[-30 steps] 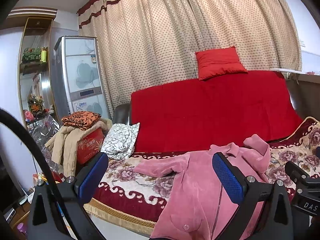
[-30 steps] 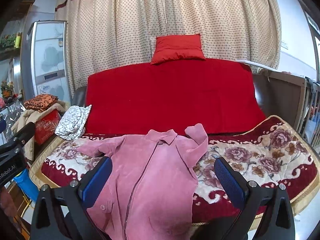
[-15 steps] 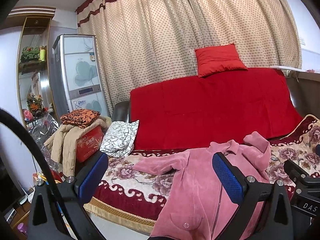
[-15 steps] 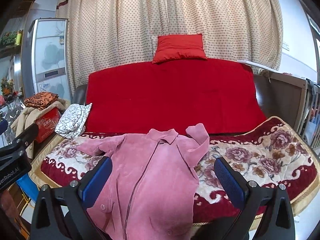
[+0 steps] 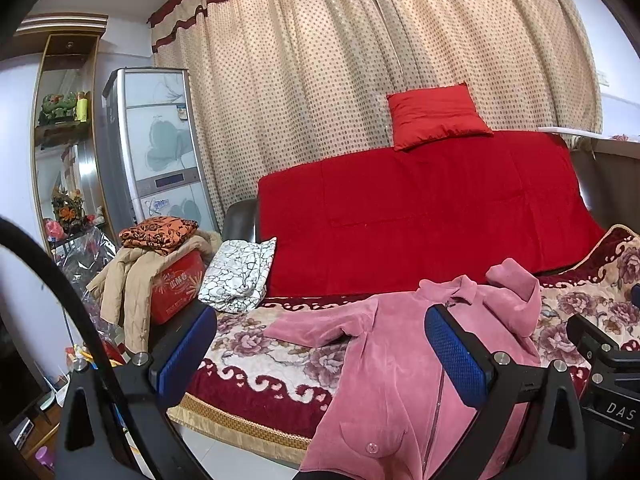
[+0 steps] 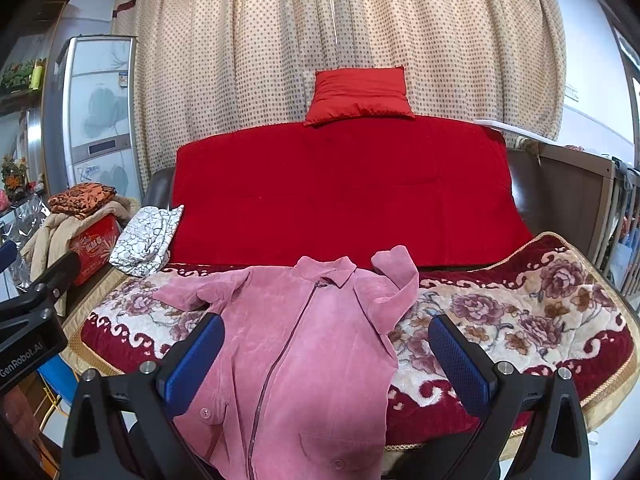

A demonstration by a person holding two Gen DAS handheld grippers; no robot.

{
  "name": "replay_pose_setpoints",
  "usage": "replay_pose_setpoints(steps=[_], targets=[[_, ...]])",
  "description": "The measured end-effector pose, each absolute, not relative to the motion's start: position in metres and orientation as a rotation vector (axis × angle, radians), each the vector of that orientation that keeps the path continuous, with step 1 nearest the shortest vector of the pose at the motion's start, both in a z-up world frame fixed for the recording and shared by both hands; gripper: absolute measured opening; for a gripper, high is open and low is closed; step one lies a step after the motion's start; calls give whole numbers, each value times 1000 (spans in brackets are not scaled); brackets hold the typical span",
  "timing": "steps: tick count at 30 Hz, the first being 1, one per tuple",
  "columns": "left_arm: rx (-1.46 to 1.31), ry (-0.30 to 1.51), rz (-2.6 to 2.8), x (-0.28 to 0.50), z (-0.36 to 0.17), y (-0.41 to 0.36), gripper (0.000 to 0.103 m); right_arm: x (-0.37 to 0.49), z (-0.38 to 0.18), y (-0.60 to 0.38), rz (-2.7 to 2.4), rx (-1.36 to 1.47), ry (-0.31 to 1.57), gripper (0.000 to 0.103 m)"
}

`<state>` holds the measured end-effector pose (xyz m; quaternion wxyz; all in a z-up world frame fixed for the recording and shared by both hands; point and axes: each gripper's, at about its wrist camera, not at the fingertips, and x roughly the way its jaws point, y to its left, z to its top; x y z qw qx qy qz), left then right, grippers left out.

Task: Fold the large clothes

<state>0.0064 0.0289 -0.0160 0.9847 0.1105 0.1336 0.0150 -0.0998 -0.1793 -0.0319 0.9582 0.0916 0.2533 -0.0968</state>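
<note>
A pink zip-front jacket point(image 6: 304, 332) lies face up on the floral sofa cover point(image 6: 520, 320), collar toward the backrest and hem hanging over the front edge. Its left sleeve is spread out; its right sleeve is folded up near the collar. It also shows in the left wrist view point(image 5: 400, 360). My left gripper point(image 5: 320, 352) is open and empty, held in front of the sofa edge over the jacket's left side. My right gripper point(image 6: 326, 360) is open and empty above the jacket's lower body.
A red blanket point(image 6: 340, 192) covers the sofa backrest with a red pillow point(image 6: 360, 96) on top. A white patterned cloth point(image 5: 240, 276) lies at the sofa's left end. A red box point(image 5: 176, 284) with piled clothes stands left of it. A wooden crib point(image 6: 580, 200) stands right.
Both grippers have drifted slightly upward and back; the view of the sofa and jacket shifted a little. Both stay open and empty.
</note>
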Motion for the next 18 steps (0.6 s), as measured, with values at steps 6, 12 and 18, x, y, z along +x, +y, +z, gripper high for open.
replay_pose_setpoints(steps=[6,12,18], targets=[[222,282,34,11,-21,31,103,-95,-35,-177,-197,180,522,103],[228,300,34,16,-28,30,103,-91,-38,-177,-203,173,523,103],[238,327,27,27,-35,25,103,-85,-42,-180,-214,172,534,103]])
